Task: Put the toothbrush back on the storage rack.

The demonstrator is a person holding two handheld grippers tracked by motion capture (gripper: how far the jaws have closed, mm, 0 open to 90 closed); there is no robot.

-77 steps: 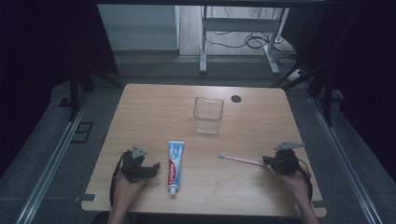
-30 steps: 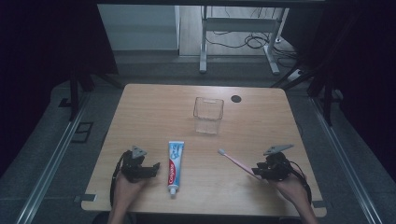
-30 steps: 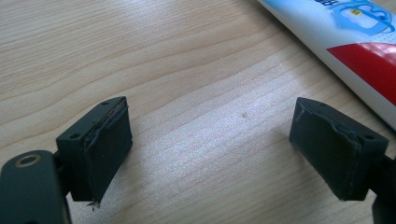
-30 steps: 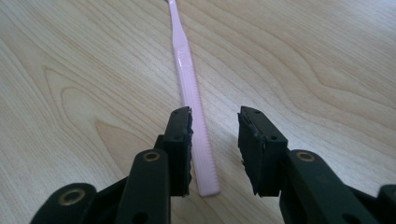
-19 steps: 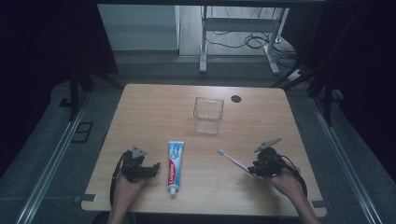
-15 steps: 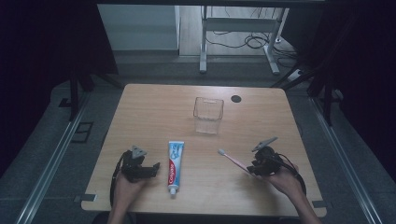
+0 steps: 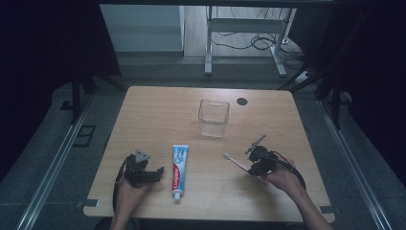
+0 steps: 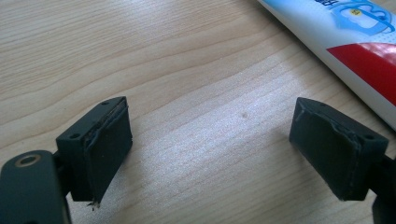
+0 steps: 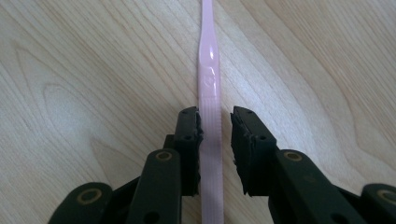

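Worked on a wooden tabletop (image 7: 158, 110), with a clear cup (image 7: 213, 118) toward the far side, a toothpaste tube (image 7: 179, 165) flat near the front, and a pink toothbrush (image 7: 235, 161) flat to the right of the tube, well apart from the cup. Judged the step in hand as gripping the toothbrush handle. Found the right tool (image 7: 251, 167) astride that handle, narrow and just closing, with one pad touching and the other short of contact. Advised: kept centred on the ribbed grip, squeezed square until both pads bore, lifted only afterward to avoid a pivot. Found the left tool (image 7: 154, 173) wide and empty beside the tube. Took the overall layout from the high view, the remaining pad gap from the right gripper view, and the tube's printed edge from the left gripper view.
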